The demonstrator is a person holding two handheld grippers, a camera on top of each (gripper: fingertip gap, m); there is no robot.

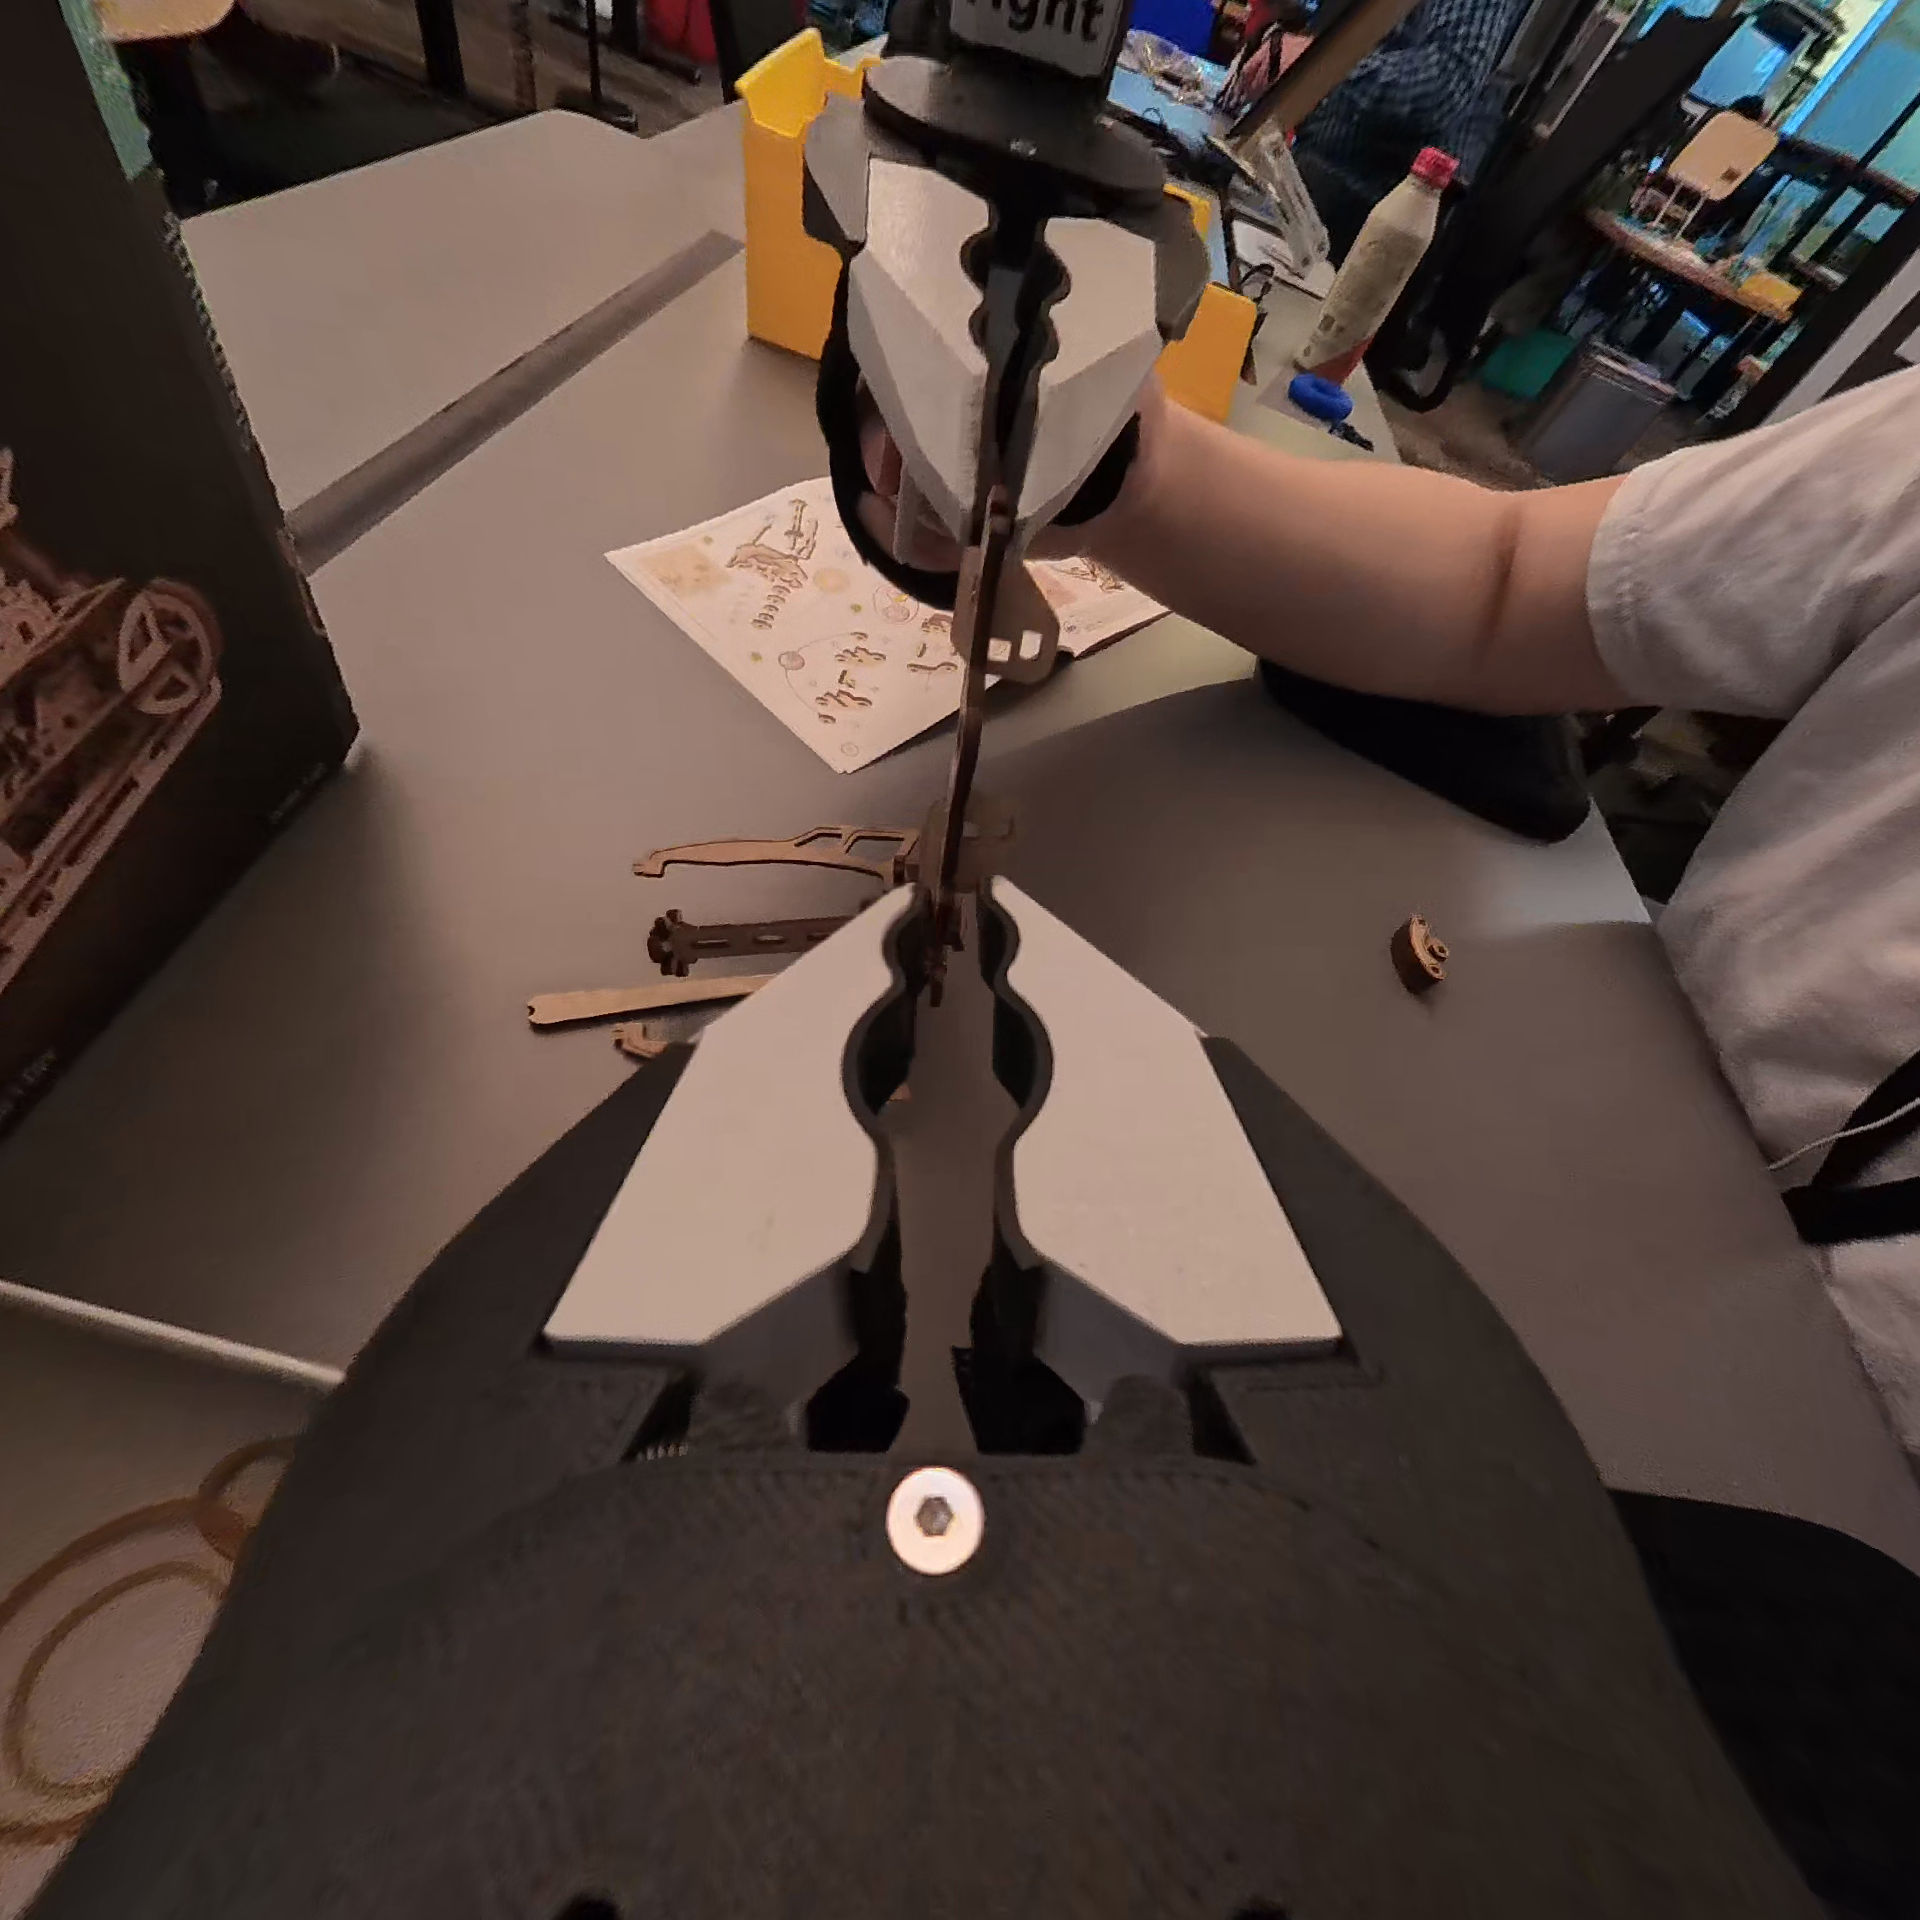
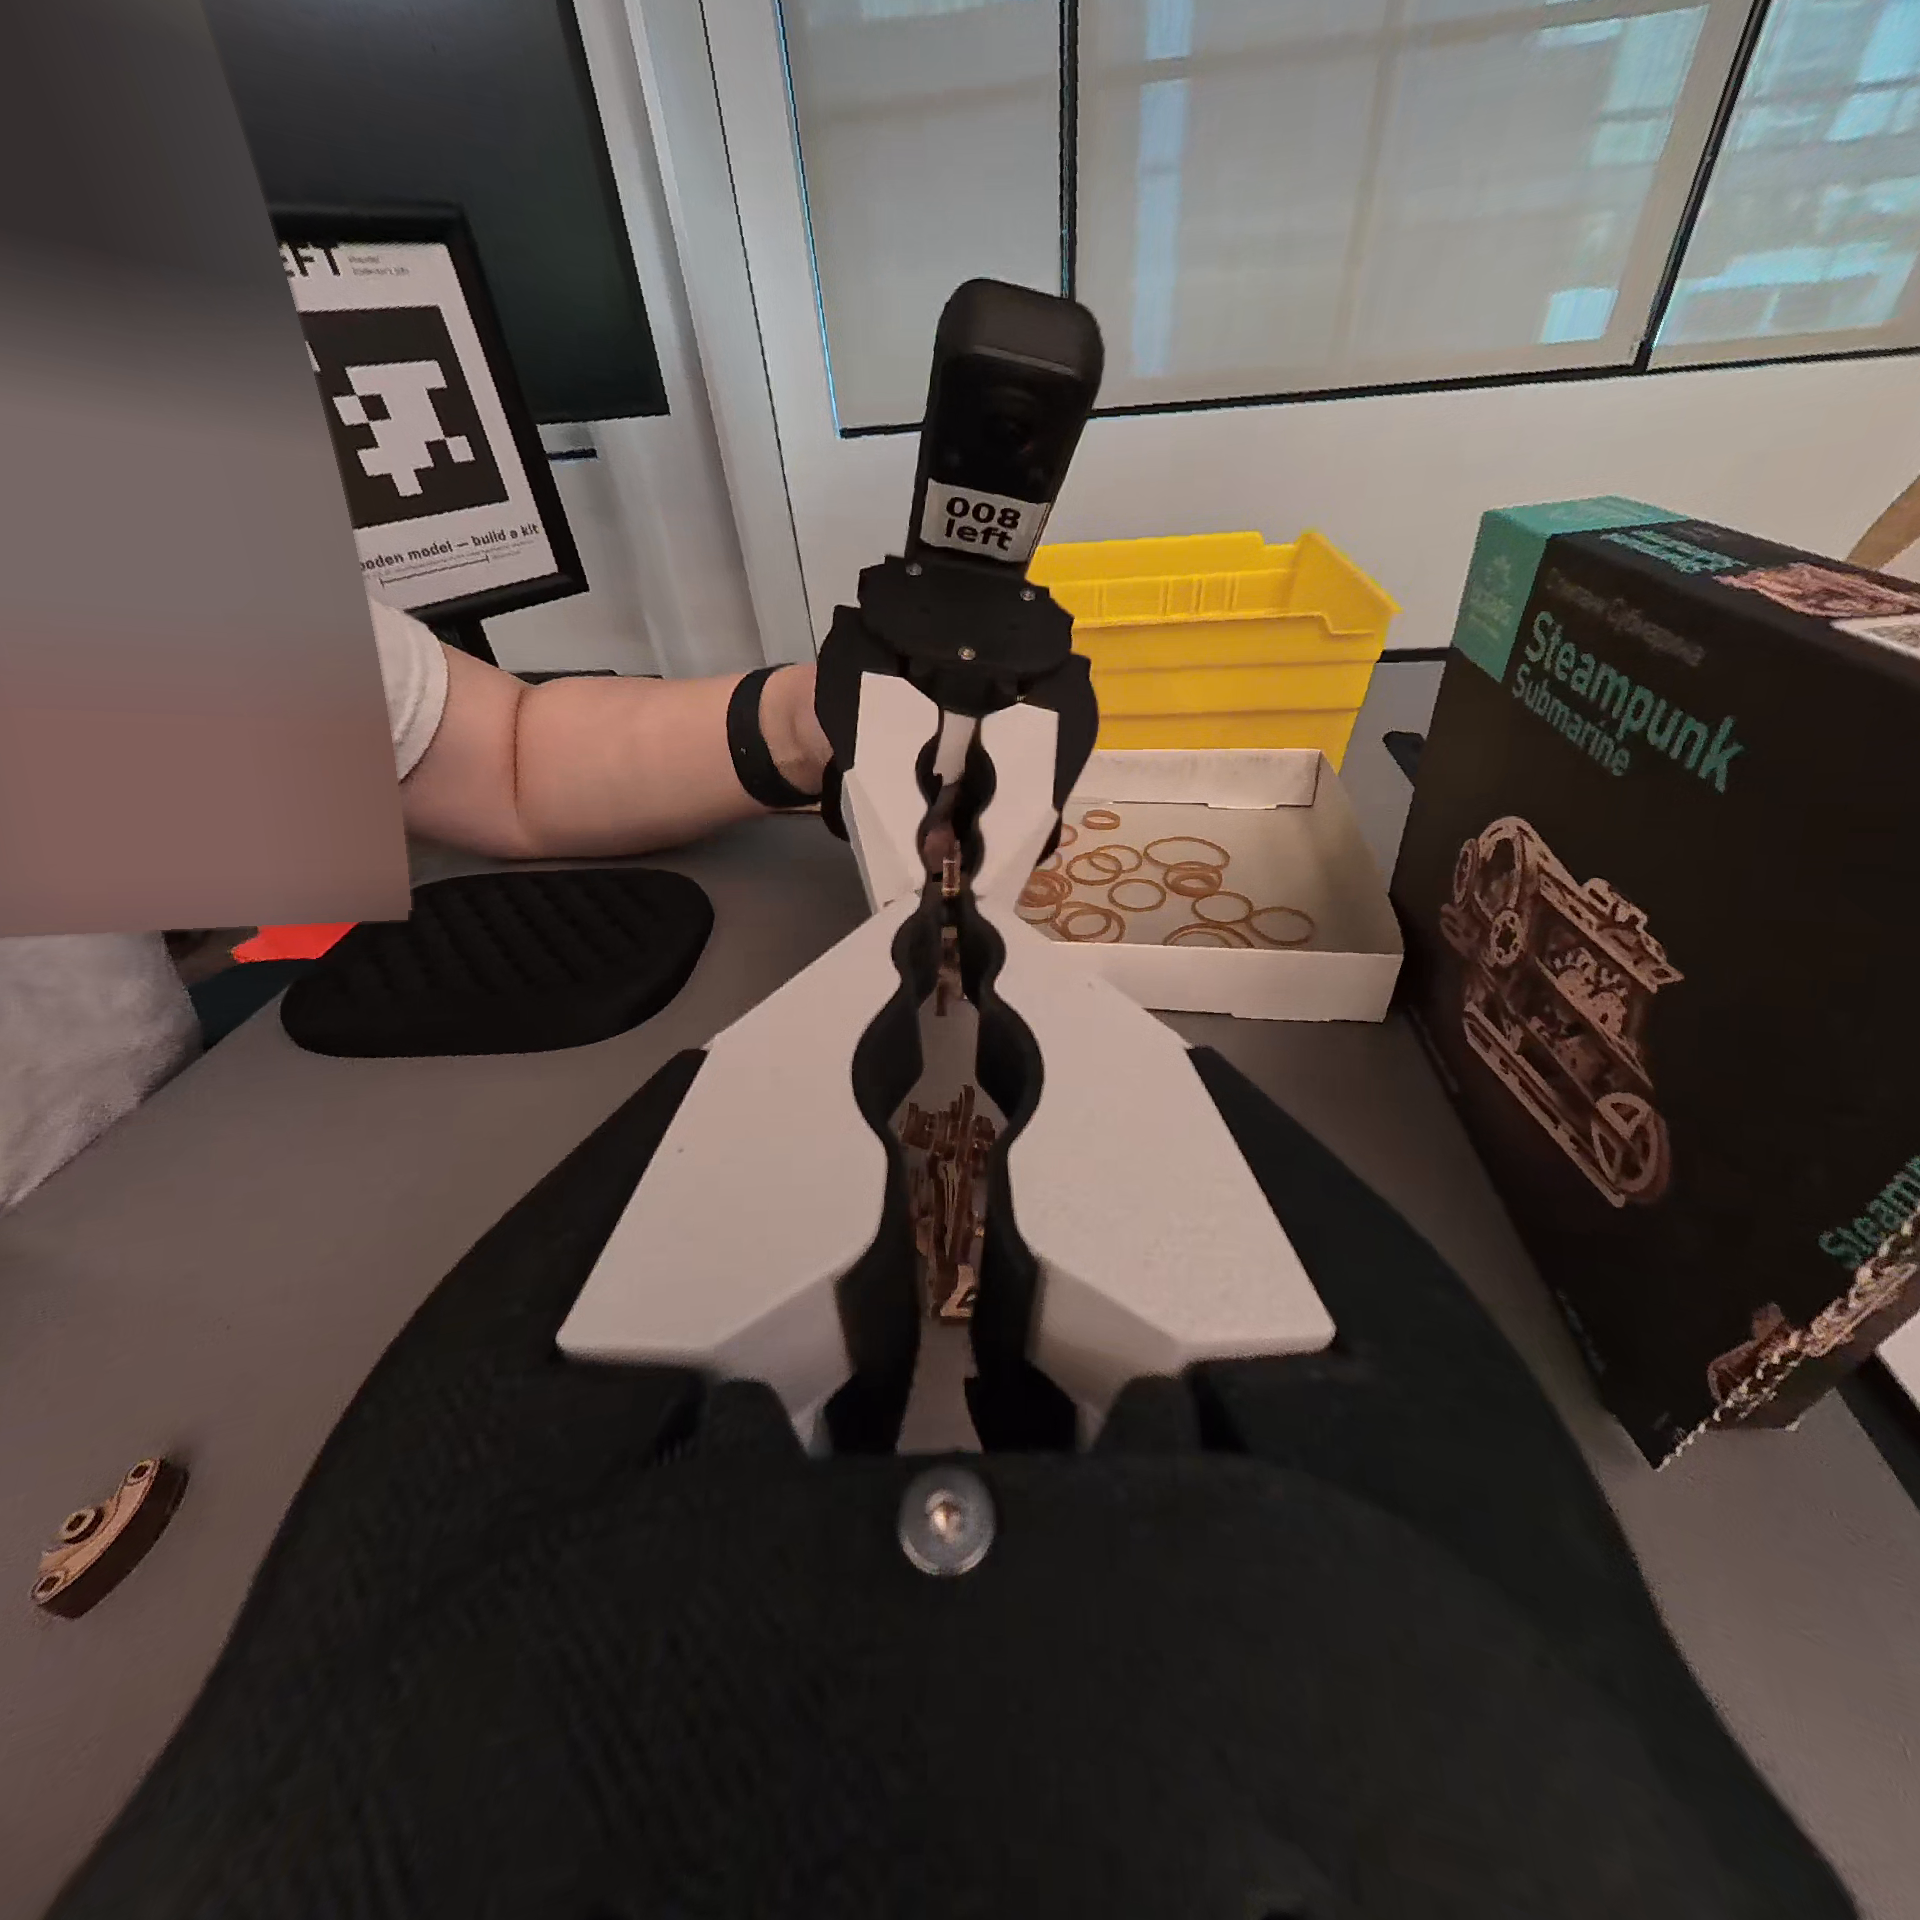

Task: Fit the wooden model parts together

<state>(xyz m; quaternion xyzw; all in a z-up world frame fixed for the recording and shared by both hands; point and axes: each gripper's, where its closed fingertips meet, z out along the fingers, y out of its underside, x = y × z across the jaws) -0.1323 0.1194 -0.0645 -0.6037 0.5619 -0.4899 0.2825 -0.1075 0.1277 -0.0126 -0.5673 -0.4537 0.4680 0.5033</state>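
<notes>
**Two grippers, one thin wooden strip between them**

From the left wrist view, the left gripper (image 1: 940,940) has its fingers drawn narrow, pinching the near end of a long wooden strip (image 1: 971,717) seen edge-on. The strip runs up and away, off the grey table (image 1: 1299,1039), to the right gripper (image 1: 997,499), whose fingers are also squeezed onto it; a small slotted tab (image 1: 1023,649) hangs from the strip just below that grip. Beneath lie loose wooden parts (image 1: 769,857), flat on the table, with an instruction sheet (image 1: 790,613) beyond them and a small curved block (image 1: 1418,951) well apart to the right. A dark kit box (image 1: 135,665) stands at the left.

From the right wrist view, the right gripper (image 2: 951,925) is pressed narrow on the same piece, and wooden teeth or slots (image 2: 945,1184) show deeper between its fingers. The left gripper (image 2: 951,831) meets it nearly tip to tip. Behind sit a white tray (image 2: 1340,987) of rubber bands (image 2: 1153,883) and a yellow bin (image 2: 1216,634).

I'd judge this laser-cut ply to be very light and stiff along its length, yet easily snapped across its thin bridges. Best held on the flat faces near the joint, pushing straight without twisting.
</notes>
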